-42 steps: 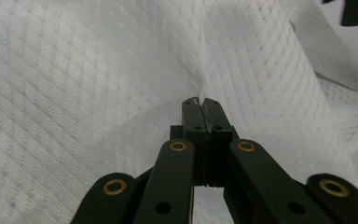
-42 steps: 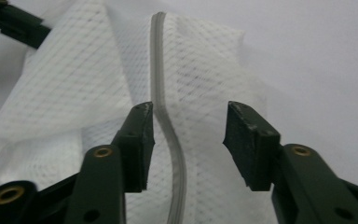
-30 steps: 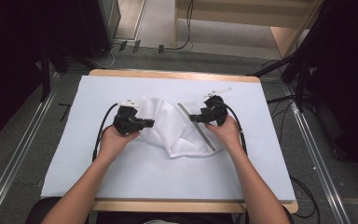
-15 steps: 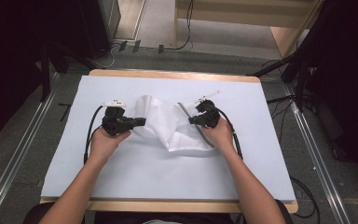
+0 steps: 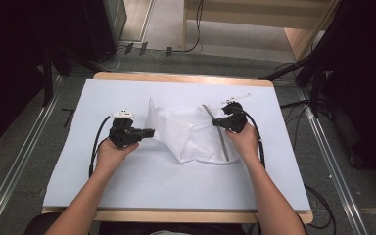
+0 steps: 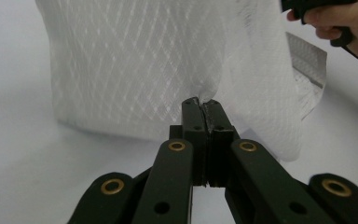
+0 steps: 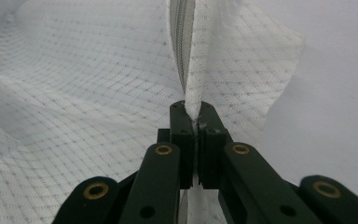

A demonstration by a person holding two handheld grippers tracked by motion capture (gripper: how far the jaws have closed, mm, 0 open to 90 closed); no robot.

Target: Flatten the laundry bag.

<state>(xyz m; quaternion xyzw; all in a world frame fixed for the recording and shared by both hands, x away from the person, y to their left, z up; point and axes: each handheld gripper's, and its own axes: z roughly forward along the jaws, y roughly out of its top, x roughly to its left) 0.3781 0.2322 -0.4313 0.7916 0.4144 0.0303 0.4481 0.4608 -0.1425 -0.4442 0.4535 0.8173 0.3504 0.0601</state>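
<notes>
A white mesh bag (image 5: pixel 186 132) with a grey zipper (image 5: pixel 218 142) lies crumpled in the middle of the table. My left gripper (image 5: pixel 151 131) is shut on the bag's left edge; in the left gripper view the jaws pinch a fold of mesh (image 6: pixel 135 65) at their tips (image 6: pixel 200 100). My right gripper (image 5: pixel 215 122) is shut on the bag's right side. In the right gripper view its tips (image 7: pixel 192 105) clamp the cloth (image 7: pixel 74 84) right beside the zipper (image 7: pixel 182 37). The bag is drawn out between the two grippers.
A pale sheet (image 5: pixel 152 186) covers the table, with a wooden edge (image 5: pixel 176 215) at the front. Cables (image 5: pixel 98 142) trail from both grippers. Metal rails (image 5: pixel 333 161) and dark equipment flank the table. The other hand (image 6: pixel 340 18) shows in the left gripper view.
The left hand has shifted left and the right hand a little right. The bag is now spread wider between them, and its zipper stands more upright.
</notes>
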